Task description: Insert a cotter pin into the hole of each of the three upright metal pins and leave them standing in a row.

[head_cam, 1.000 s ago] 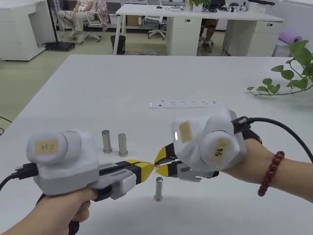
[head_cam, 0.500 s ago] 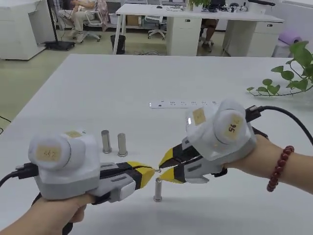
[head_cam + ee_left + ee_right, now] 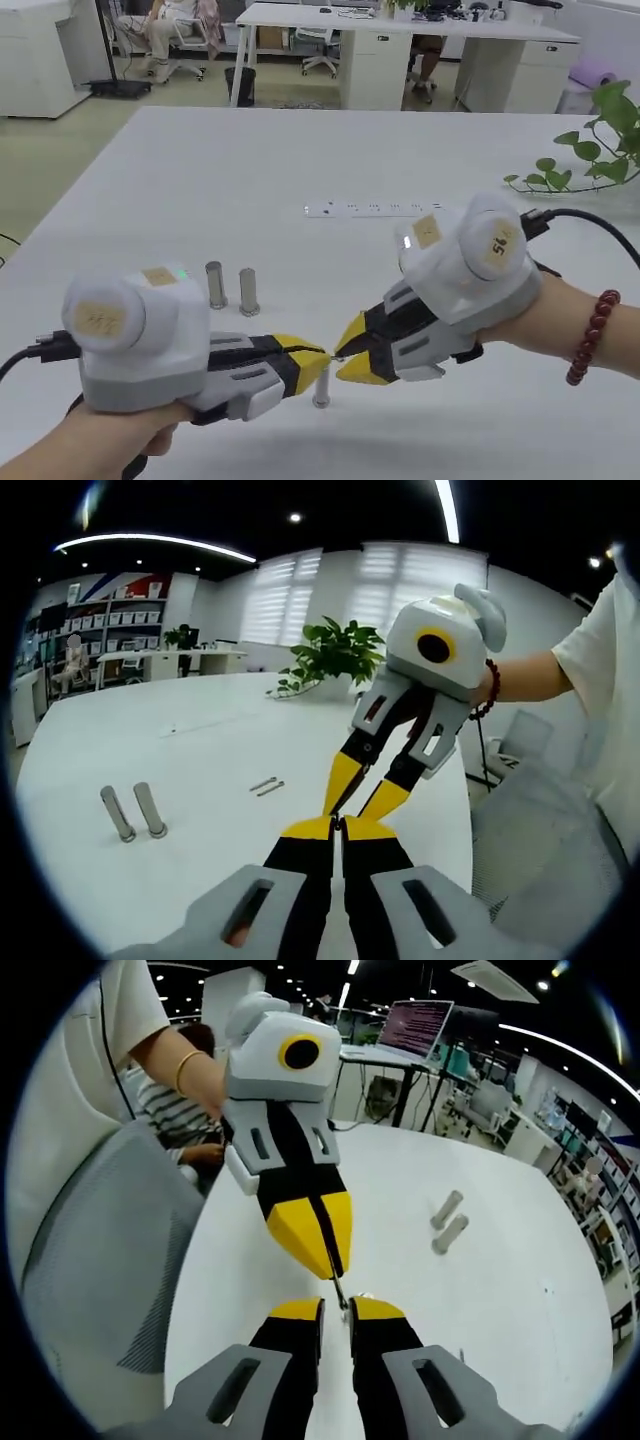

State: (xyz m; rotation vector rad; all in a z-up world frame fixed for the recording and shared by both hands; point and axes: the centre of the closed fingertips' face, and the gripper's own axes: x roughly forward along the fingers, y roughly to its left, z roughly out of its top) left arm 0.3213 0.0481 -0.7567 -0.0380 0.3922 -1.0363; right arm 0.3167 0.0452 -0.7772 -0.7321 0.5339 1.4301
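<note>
Since a second ago the right gripper (image 3: 343, 357) has swung out toward the right of the head view and rolled, so its round end now faces me. Its fingers have drawn back a little from the left gripper (image 3: 321, 354). Both sets of yellow tips sit lower than before, just above the nearest metal pin (image 3: 321, 388). That pin has not shifted: it stands upright at lower centre on the white tabletop (image 3: 300, 160), its top hidden behind the tips.

I read "56" on the sticker (image 3: 500, 240) on the right gripper's round end. The label (image 3: 98, 322) on the left gripper carries marks I cannot make out.

Left fingers are pressed together on a thin cotter pin (image 3: 340, 1290). In the right gripper view it pokes out of their tips into the gap between the right fingers. Those right fingers stand apart, and I cannot tell whether either touches it.

Two more metal pins (image 3: 248, 292) stand upright side by side, left of centre. Two loose cotter pins (image 3: 263, 783) lie flat near the middle of the left gripper view. Beyond the grippers a power strip (image 3: 375, 209) lies across the centre of the head view.
</note>
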